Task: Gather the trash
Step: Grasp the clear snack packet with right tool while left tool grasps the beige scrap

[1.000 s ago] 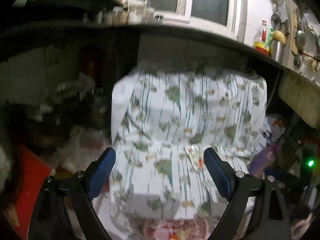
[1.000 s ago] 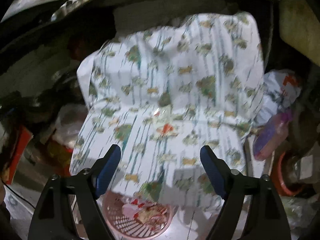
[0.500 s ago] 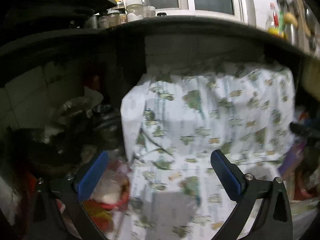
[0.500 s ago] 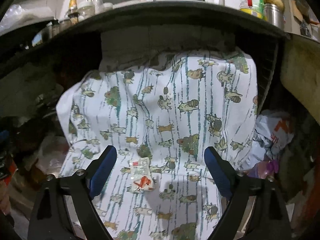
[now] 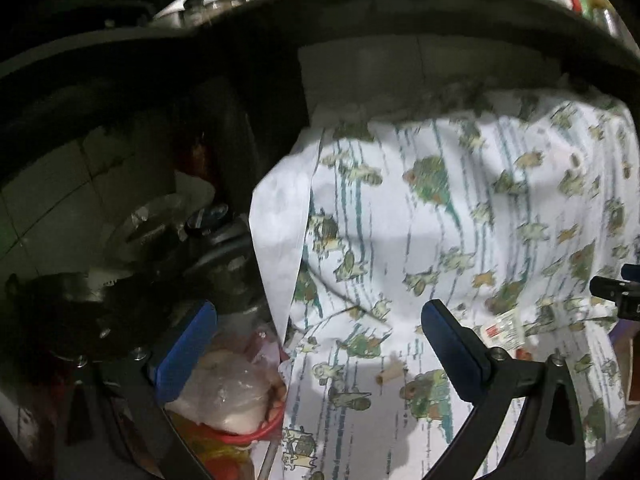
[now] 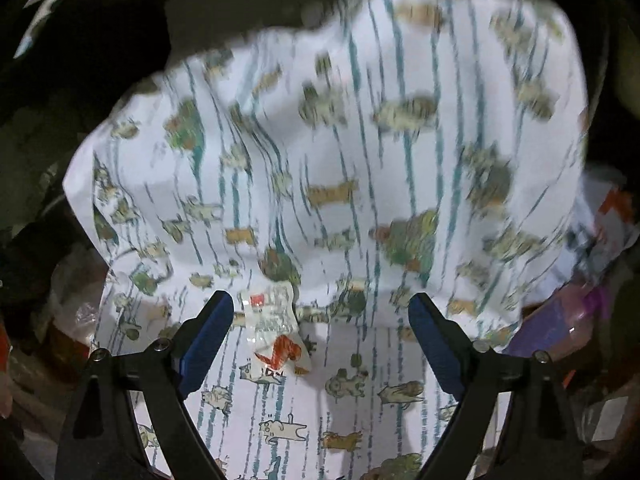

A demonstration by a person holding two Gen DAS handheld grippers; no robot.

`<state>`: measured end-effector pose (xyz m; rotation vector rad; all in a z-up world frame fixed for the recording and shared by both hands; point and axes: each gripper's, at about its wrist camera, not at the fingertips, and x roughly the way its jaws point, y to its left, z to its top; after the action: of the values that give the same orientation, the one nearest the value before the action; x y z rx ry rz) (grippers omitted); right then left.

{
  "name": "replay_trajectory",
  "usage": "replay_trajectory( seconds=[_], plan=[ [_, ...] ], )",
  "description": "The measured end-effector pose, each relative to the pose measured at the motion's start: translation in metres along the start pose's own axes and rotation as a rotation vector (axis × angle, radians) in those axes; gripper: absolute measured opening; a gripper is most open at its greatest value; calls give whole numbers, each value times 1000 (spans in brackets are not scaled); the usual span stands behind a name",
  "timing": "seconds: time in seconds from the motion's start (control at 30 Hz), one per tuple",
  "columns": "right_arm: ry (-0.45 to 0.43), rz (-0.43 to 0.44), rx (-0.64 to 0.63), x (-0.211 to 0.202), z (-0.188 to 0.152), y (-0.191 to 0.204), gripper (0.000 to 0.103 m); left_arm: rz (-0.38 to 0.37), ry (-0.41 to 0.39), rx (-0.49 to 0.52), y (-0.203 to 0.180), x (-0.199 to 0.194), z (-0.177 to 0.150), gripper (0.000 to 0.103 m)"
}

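Note:
A crumpled white wrapper with red print [image 6: 276, 332] lies on a step of a white cloth with animal print [image 6: 340, 160]. My right gripper [image 6: 320, 340] is open, low over the cloth, with the wrapper just inside its left finger. In the left wrist view the same wrapper [image 5: 502, 330] lies on the cloth [image 5: 440, 240], to the right of my right finger. My left gripper [image 5: 316, 354] is open and empty over the cloth's left edge. The tip of the right gripper [image 5: 616, 292] shows at the right edge.
Left of the cloth sit a red bowl holding a clear plastic bag [image 5: 236, 396] and dark pots [image 5: 120, 280] under a dark counter [image 5: 280, 28]. A purple plastic item [image 6: 560, 324] and white bags [image 6: 612, 216] lie right of the cloth.
The right gripper has dropped closer to the cloth, so the wrapper is now larger and near its left finger. The left gripper has swung further left toward the cloth's left edge and the red bowl.

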<state>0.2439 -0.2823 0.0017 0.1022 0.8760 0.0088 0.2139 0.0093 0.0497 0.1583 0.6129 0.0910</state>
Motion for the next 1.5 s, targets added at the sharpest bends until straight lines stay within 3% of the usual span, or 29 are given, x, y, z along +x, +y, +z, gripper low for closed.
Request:
replay_trajectory(
  seconds=[0.23, 0.37, 0.5, 0.6, 0.7, 0.9, 1.0, 1.1, 1.13, 1.2, 1.23, 1.33, 1.37, 1.5],
  plan=[
    [120, 52, 85, 43, 8, -13, 88, 30, 116, -72, 0, 39, -3, 103],
    [180, 103, 117, 62, 6, -12, 88, -3, 228, -118, 0, 63, -3, 103],
    [251, 111, 84, 89, 0, 4, 86, -53, 266, -127, -7, 71, -1, 103],
    [356, 128, 35, 117, -13, 22, 86, -77, 303, -143, -10, 80, -1, 103],
    [420, 88, -15, 139, -27, 41, 86, -84, 327, -173, -6, 87, 0, 103],
    [466, 17, -99, 158, -50, 69, 86, -105, 365, -296, 12, 96, -4, 103],
    [473, -33, -86, 166, -55, 69, 86, -125, 384, -308, 13, 101, -6, 103],
    [506, -12, -29, 174, -57, 61, 85, -142, 393, -264, 6, 108, -9, 103],
    [493, -12, -22, 172, -57, 60, 81, -162, 403, -245, 3, 112, -10, 103],
    [498, -24, -40, 170, -54, 59, 61, -296, 469, -194, -7, 130, -16, 103],
    [499, -9, -41, 167, -52, 60, 52, -326, 497, -181, -10, 140, -19, 97],
    [489, 17, 0, 155, -44, 54, 33, -225, 532, -103, -20, 166, -27, 77],
    [476, 17, 11, 149, -40, 50, 16, -216, 536, -81, -22, 171, -29, 72],
    [467, 109, 40, 134, -26, 41, 15, -250, 581, -13, -33, 187, -42, 57]
  ],
)
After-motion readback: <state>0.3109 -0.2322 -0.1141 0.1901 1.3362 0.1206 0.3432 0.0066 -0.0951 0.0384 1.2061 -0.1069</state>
